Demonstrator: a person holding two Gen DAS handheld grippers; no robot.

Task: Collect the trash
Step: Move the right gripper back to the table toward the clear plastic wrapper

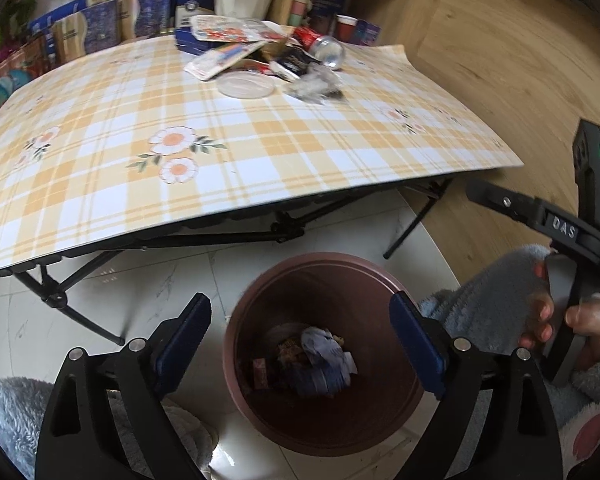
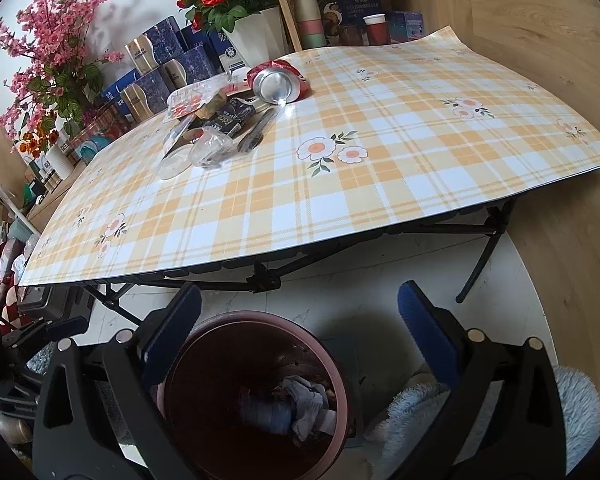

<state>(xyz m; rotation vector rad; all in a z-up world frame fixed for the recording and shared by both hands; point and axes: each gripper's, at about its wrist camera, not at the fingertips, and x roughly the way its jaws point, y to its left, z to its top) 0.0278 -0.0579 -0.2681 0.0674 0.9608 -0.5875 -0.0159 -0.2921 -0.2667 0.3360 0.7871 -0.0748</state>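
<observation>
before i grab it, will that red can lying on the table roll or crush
The red can lies on its side, so a nudge would likely roll it. It looks like thin metal, probably empty and light, so a hard squeeze may dent it. Its shiny surface could be slippery.

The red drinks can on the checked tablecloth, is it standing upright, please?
No, the red drinks can lies on its side on the checked tablecloth, its shiny metal base turned towards the right wrist camera.

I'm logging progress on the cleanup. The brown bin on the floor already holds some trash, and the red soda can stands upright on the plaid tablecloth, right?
Not quite: the red soda can lies on its side on the plaid tablecloth, its metal end facing the right wrist camera. The brown bin does already hold some trash, as the left wrist view shows.
</observation>
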